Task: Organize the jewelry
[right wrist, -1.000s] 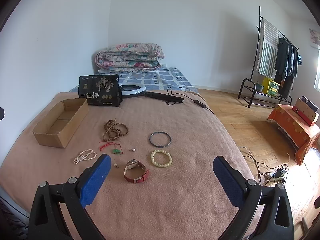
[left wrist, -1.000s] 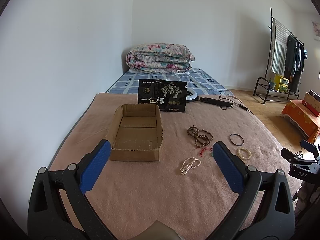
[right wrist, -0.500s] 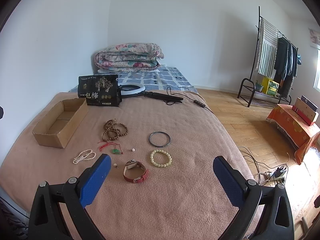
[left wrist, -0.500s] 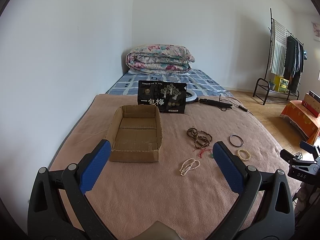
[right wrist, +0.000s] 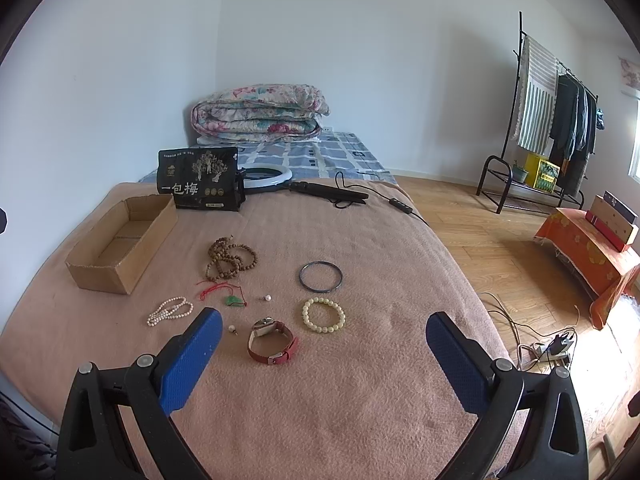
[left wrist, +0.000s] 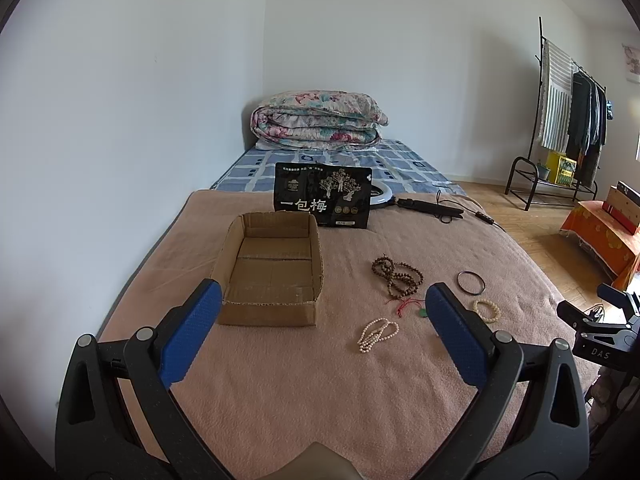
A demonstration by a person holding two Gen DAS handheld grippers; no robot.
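Note:
An empty cardboard box [left wrist: 272, 276] [right wrist: 120, 240] lies on the pink blanket. To its right lie brown prayer beads [left wrist: 396, 276] [right wrist: 230, 258], a white pearl strand [left wrist: 376, 334] [right wrist: 168, 310], a red cord with a green pendant [right wrist: 232, 298], a dark bangle [right wrist: 320, 276] [left wrist: 471, 282], a cream bead bracelet [right wrist: 323, 314] [left wrist: 486, 310], a red-strapped watch [right wrist: 272, 340] and two loose pearls [right wrist: 267, 298]. My left gripper [left wrist: 320, 316] is open and empty, above the blanket in front of the box. My right gripper [right wrist: 322, 340] is open and empty, near the watch.
A black printed bag [left wrist: 322, 200] stands behind the box, next to a ring light with cable [right wrist: 272, 178]. A folded quilt [left wrist: 320, 124] lies at the bed's far end. A clothes rack [right wrist: 552, 120] and an orange-covered stand [right wrist: 588, 248] are on the wooden floor to the right.
Both views have shifted only slightly; the scene sits a little lower in the left wrist view. Nothing was grasped or moved.

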